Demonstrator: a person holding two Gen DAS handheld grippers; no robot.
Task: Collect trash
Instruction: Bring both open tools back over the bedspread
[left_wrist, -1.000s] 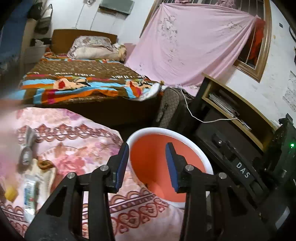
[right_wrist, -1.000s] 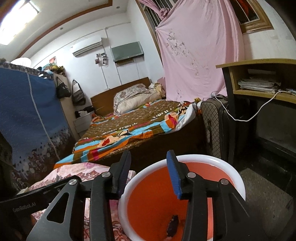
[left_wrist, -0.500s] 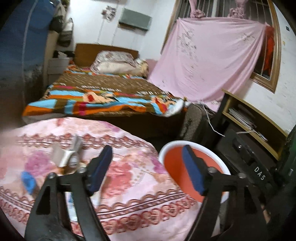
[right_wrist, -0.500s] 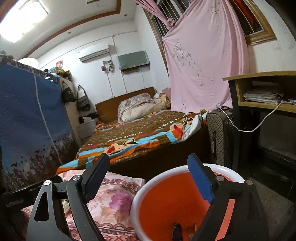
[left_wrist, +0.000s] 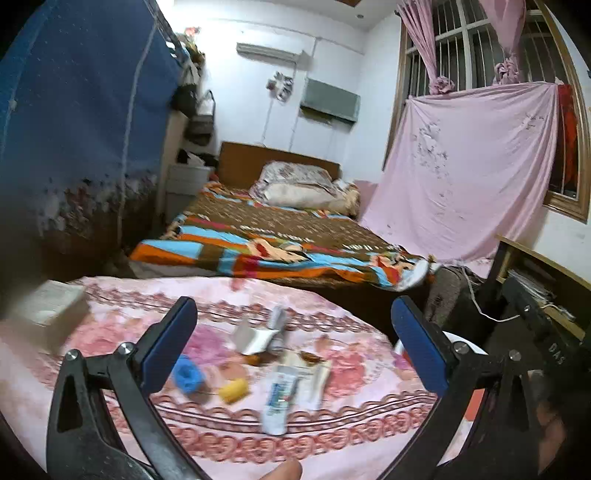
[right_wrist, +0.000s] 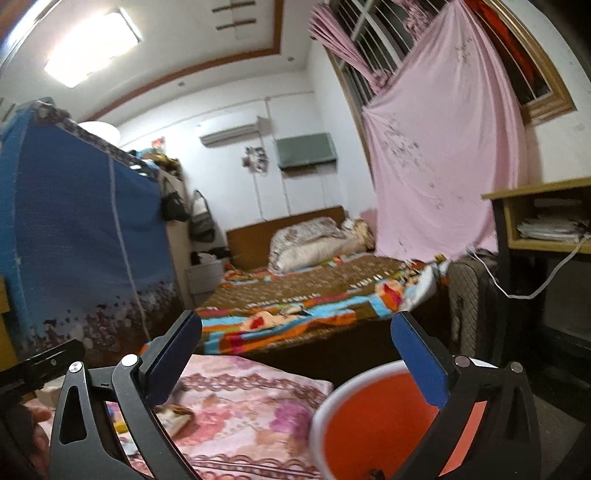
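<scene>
Trash lies on a round table under a pink floral cloth (left_wrist: 122, 332): a white tube (left_wrist: 277, 400), a second pale tube (left_wrist: 318, 380), a yellow lump (left_wrist: 233, 391), a blue crumpled bit (left_wrist: 189, 376) and a torn white packet (left_wrist: 255, 338). My left gripper (left_wrist: 291, 347) hovers above them, its jaws opening wide, nothing between them. An orange bin with a white rim (right_wrist: 373, 417) stands right of the table; its rim also shows in the left wrist view (left_wrist: 463, 341). My right gripper (right_wrist: 295, 358) hangs over the bin's near side, jaws opening, empty.
A white box (left_wrist: 48, 306) sits at the table's far left. Behind the table is a bed with a striped blanket (left_wrist: 280, 251), a blue wardrobe (left_wrist: 74, 129) on the left, and a wooden desk (right_wrist: 543, 218) with a dark suitcase (right_wrist: 469, 299) on the right.
Both grippers have spread from nearly closed to wide. The left one swung away from the bin to the left, over the trash on the table. The right view tilted up slightly above the bin.
</scene>
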